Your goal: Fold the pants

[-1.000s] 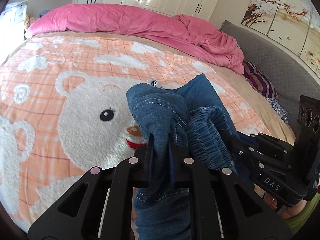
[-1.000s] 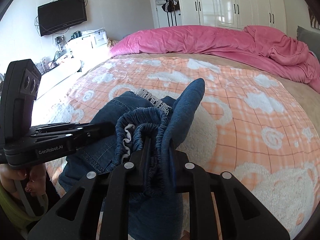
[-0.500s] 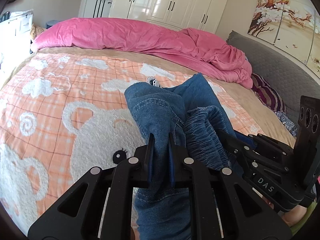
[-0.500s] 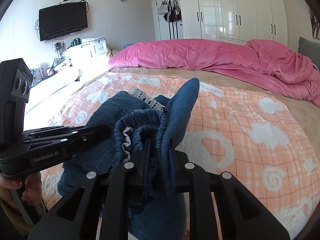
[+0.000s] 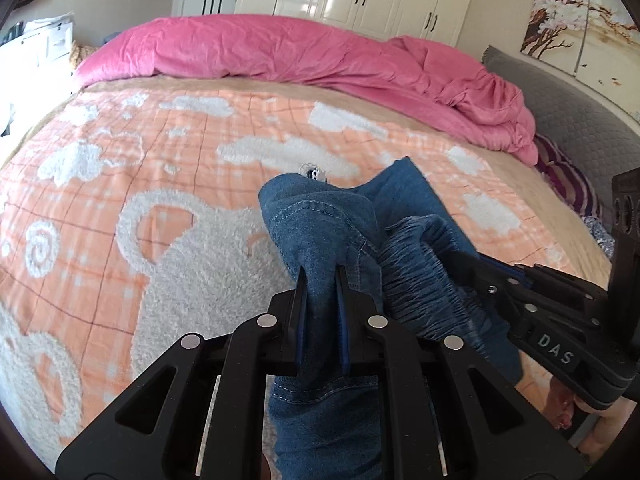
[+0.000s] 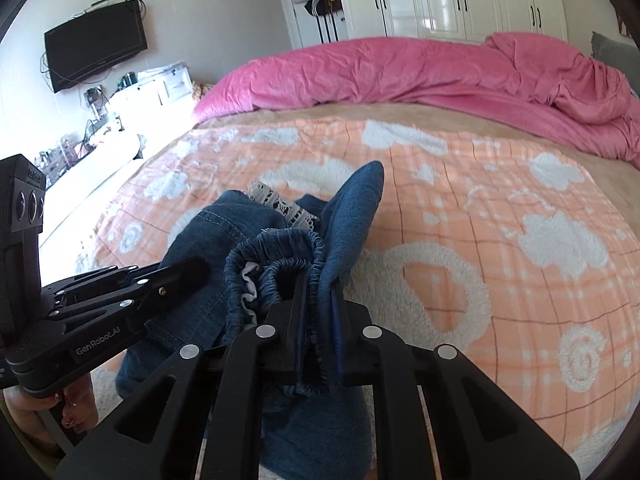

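Note:
Blue denim pants (image 5: pixel 320 232) with an elastic waistband (image 6: pixel 280 268) and white lace trim (image 6: pixel 280 202) are bunched up and held in the air above the bed. My left gripper (image 5: pixel 321 280) is shut on a fold of the denim. My right gripper (image 6: pixel 320 288) is shut on the gathered waistband and a denim flap. The right gripper also shows in the left wrist view (image 5: pixel 472 268), close beside the left one. The left gripper shows in the right wrist view (image 6: pixel 188 270). The rest of the pants hangs below both grippers, out of sight.
An orange plaid blanket (image 5: pixel 160 184) with white bears and clouds covers the bed. A pink duvet (image 5: pixel 320 60) is piled along the far side. A grey headboard (image 5: pixel 568 120) and striped pillow (image 5: pixel 568 176) are at right. A TV (image 6: pixel 96 56) and white wardrobes (image 6: pixel 460 0) line the walls.
Both grippers have risen with the pants, still side by side; the blanket looks farther below and more of the room shows. The grips have not changed.

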Available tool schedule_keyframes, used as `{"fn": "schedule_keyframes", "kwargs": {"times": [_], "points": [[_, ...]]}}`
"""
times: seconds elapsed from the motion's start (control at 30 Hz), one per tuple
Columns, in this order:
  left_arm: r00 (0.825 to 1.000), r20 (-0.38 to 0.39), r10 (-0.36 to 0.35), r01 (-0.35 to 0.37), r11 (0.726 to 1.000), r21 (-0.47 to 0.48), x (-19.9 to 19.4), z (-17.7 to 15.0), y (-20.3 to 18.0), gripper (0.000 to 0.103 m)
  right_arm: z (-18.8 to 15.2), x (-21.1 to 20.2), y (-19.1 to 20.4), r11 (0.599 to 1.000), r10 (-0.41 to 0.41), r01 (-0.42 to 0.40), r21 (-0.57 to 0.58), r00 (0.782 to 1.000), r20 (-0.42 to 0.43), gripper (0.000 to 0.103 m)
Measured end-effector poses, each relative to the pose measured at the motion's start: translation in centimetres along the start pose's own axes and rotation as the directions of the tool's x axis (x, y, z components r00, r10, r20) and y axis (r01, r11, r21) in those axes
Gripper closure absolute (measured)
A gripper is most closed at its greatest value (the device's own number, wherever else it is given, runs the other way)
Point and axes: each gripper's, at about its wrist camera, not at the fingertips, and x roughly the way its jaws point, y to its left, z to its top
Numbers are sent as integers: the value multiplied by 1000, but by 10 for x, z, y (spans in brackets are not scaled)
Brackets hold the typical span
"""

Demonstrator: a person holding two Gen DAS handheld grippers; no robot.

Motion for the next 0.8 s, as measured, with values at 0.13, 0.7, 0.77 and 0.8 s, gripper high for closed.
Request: {"fn": "schedule_keyframes", "kwargs": {"times": [0.13, 0.7, 0.77, 0.8], "points": [[1000, -14, 21, -21, 1000, -6, 5, -3, 6, 96, -3, 6, -7, 999, -23, 24, 30, 999, -23, 93], [996, -35, 87, -88, 996, -25, 7, -14, 13, 66, -22, 23, -30, 978, -180, 191, 80, 975, -130, 47], [995, -37, 89, -90, 996, -27, 5, -16, 14, 62, -23, 22, -32, 975, -192, 204, 86, 973, -127, 42], [995, -39, 92, -93, 995, -28, 4, -17, 15, 58, -23, 21, -33, 974, -194, 207, 92, 973, -127, 40]]}}
